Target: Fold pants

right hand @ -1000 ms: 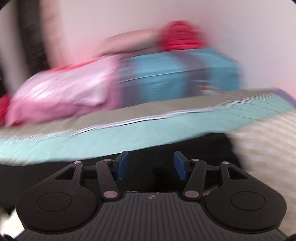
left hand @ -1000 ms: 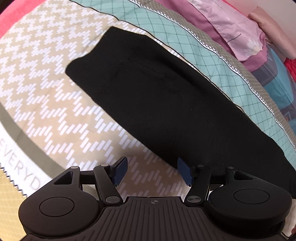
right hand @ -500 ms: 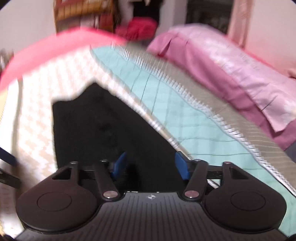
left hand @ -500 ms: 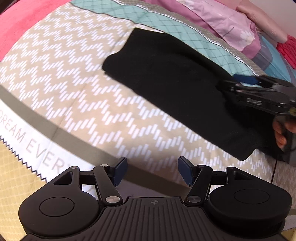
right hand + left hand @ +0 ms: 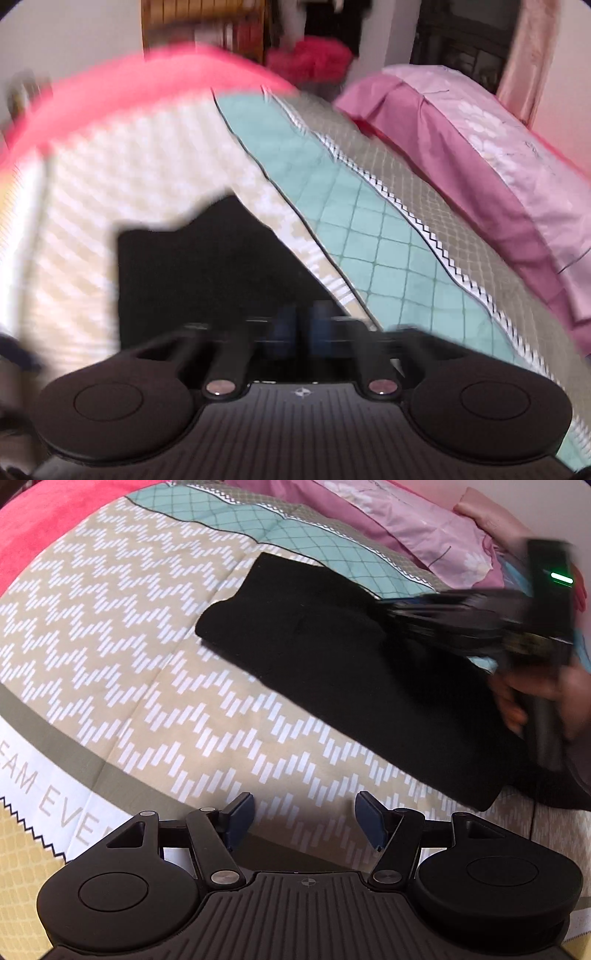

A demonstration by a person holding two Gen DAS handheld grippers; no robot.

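Black pants (image 5: 332, 653), folded into a long strip, lie on a zigzag-patterned quilt (image 5: 122, 635). The right gripper (image 5: 301, 325) has just clenched over the strip's far edge; whether it caught cloth is unclear, so a lift may slip. The left gripper (image 5: 304, 821) hovers released, well short.

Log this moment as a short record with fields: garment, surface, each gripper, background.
garment: black fabric pants, folded into a long strip, lying flat
surface: quilted bedspread with beige-and-white zigzag, teal grid band beyond
left gripper: jaws open, nothing between them, over the bedspread, clear of the pants
right gripper: jaws have just been closing, now shut, at the pants' far edge; blur hides whether cloth is pinched
hand: holds the right gripper's handle
background: pink pillow behind the bedspread
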